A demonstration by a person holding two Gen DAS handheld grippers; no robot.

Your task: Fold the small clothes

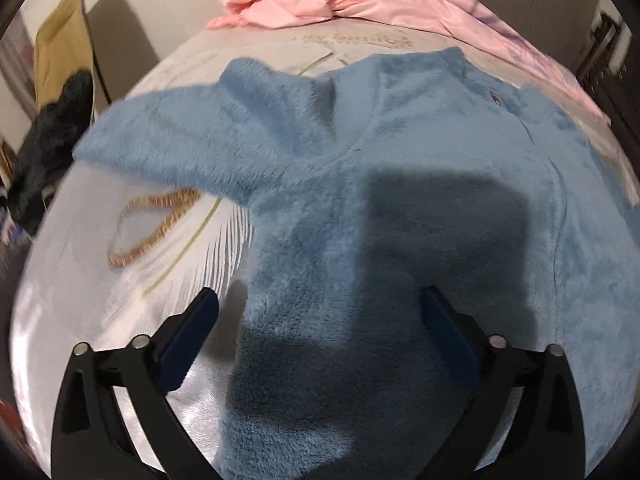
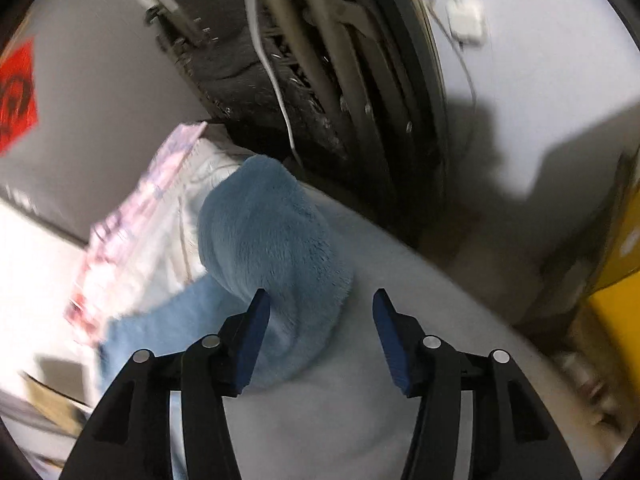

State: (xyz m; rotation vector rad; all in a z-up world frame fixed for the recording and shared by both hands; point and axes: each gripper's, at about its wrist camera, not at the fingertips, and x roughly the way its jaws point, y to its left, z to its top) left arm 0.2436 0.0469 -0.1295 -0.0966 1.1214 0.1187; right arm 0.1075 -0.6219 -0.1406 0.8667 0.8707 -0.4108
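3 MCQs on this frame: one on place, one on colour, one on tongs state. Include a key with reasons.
1. Where does the pink cloth lie relative to the sweater?
A. on the far side of it
B. under it
C. folded on top of it

2. What colour is the sweater?
A. pink
B. blue
C. yellow

3. How are the left tongs?
A. shut on a sleeve
B. shut on nothing
C. open over the sweater

Key: 1 A, the pink heap sits beyond the sweater's collar; 2 B, the fleece is blue in both views; 3 C, a wide gap shows between the fingers and they grip nothing. The right tongs are open too.
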